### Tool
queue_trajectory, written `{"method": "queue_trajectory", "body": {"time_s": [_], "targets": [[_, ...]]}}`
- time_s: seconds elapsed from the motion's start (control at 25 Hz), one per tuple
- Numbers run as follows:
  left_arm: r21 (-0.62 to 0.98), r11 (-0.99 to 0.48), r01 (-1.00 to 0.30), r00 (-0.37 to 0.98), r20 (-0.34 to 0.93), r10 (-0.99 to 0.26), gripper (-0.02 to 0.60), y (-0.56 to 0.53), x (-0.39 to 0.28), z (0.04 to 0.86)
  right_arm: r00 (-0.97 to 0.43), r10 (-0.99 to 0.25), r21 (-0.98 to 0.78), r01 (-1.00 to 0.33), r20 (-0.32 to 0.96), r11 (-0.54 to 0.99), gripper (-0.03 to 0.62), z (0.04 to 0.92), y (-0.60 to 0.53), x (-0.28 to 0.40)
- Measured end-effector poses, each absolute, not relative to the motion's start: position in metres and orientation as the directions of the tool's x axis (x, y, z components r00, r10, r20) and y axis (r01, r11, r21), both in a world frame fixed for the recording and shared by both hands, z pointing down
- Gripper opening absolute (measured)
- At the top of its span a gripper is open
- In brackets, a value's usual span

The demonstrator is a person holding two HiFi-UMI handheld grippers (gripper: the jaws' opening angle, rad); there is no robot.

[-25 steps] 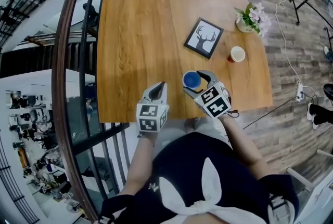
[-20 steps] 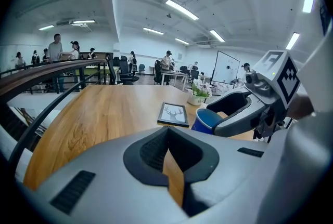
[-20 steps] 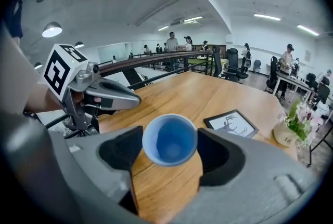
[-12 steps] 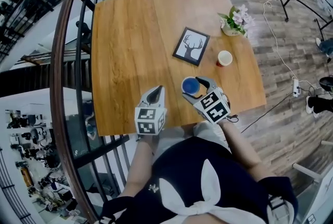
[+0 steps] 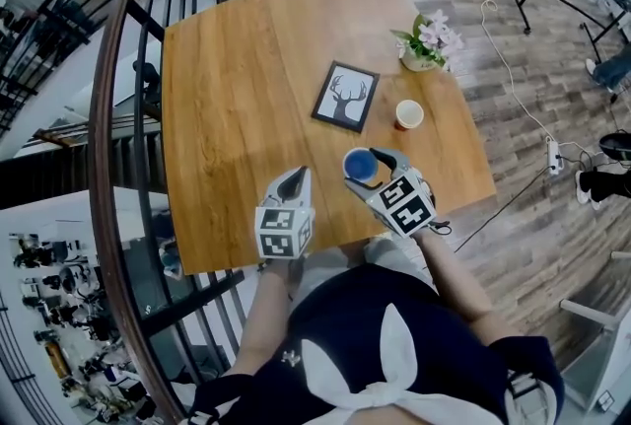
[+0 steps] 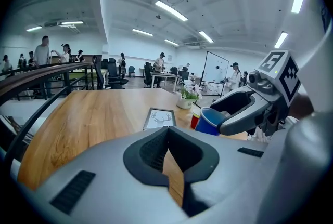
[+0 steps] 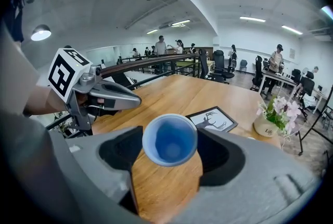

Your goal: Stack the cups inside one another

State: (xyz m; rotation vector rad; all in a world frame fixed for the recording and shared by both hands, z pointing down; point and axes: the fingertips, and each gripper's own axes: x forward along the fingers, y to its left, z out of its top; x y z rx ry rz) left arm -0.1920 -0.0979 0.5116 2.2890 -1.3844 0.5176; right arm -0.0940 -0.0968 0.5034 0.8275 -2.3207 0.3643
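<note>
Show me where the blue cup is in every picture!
Head view: blue cup near the front edge of the table, just right of middle.
Left gripper view: right of middle, low.
Right gripper view: dead centre, between the jaws.
Shared landmark: the deer picture, lying on the table beyond the cup.

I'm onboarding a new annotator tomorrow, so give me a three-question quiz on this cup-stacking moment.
1. True or false: the right gripper has the blue cup between its jaws.
2. The left gripper holds: A) a cup, B) a spoon, C) nothing.
3. Fill in: the other cup, standing on the table near the flower pot, is ___ on the outside.
Key: 1 true; 2 C; 3 red.
</note>
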Motion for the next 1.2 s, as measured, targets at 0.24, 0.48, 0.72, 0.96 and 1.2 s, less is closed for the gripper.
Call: {"method": "queue_trajectory", "body": {"time_s": [0.24, 0.48, 0.72, 0.96, 1.2], "targets": [[0.153, -0.449, -0.881, 0.460, 0.508, -0.729, 0.018, -0.107, -0.177, 0.510, -0.562, -0.520, -0.022, -0.692, 0.643, 0.722, 0.327, 0.494, -0.116, -0.065], [0.151, -0.483, -0.863, 0.487, 0.505, -0.712, 0.018, -0.116, -0.162, 0.510, -0.511, -0.583, 0.009, -0.747, 0.632, 0.665, 0.327, 0.485, -0.137, -0.031], [0.150, -0.514, -0.845, 0.510, 0.516, -0.688, 0.018, -0.123, -0.147, 0.512, -0.467, -0.629, 0.039, -0.784, 0.621, 0.619, 0.327, 0.476, -0.159, 0.000], [0.154, -0.536, -0.830, 0.528, 0.525, -0.667, 0.018, -0.133, -0.136, 0.514, -0.427, -0.668, 0.063, -0.813, 0.609, 0.578, 0.327, 0.466, -0.183, 0.026], [0.161, -0.550, -0.819, 0.540, 0.537, -0.648, 0.018, -0.141, -0.128, 0.521, -0.391, -0.693, 0.084, -0.835, 0.606, 0.544, 0.327, 0.464, -0.206, 0.048]]}}
